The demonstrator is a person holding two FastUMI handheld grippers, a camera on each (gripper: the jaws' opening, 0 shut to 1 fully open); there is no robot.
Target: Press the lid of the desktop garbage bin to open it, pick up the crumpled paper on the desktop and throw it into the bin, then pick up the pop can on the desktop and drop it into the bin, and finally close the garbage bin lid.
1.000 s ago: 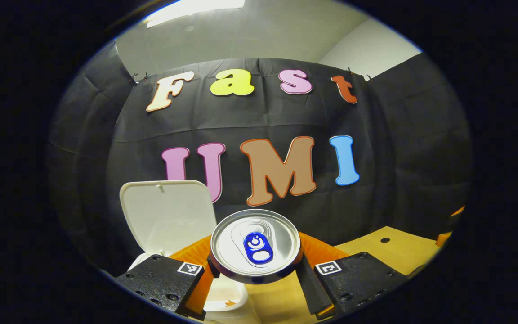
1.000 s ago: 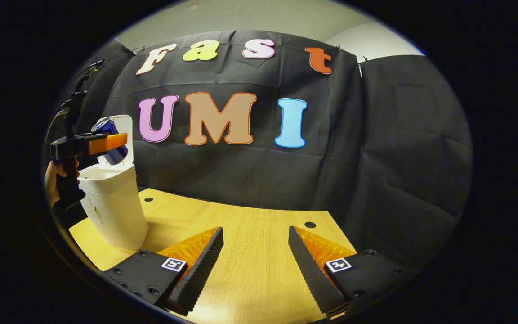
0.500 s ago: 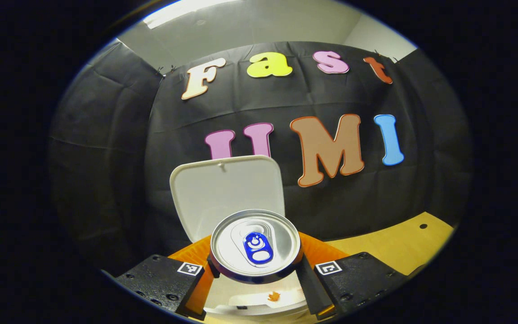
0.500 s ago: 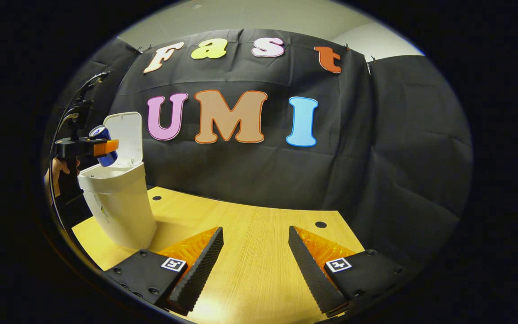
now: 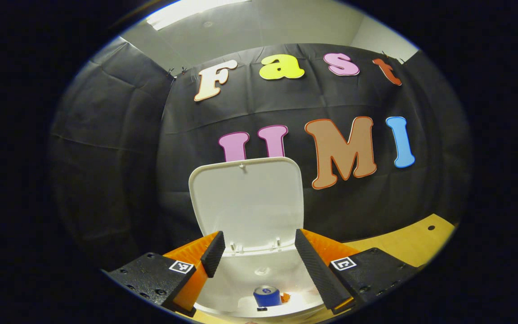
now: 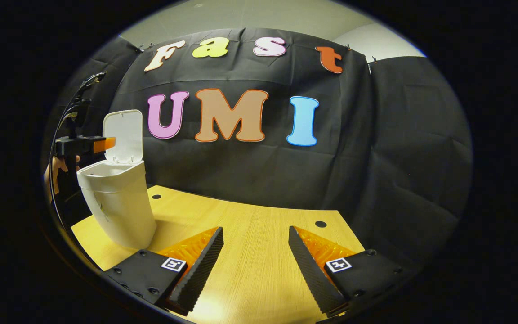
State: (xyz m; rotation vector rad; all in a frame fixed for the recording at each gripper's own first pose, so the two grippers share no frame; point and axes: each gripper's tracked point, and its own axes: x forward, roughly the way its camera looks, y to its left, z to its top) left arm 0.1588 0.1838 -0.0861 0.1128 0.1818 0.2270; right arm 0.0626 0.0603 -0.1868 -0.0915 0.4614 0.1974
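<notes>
Can (image 5: 267,297) lies at the bottom of the bin (image 5: 259,274); lid (image 5: 247,202) stands upright at the far side. L gripper (image 5: 259,254) wide, empty, above the opening. R gripper (image 6: 255,252) wide, empty, over the desk (image 6: 250,225). Lid looks light, stiff plastic, hinged; prob. push its top edge down gently.

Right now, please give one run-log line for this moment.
pop can: inside bin | lid: open | left gripper: open above bin | right gripper: open
</notes>
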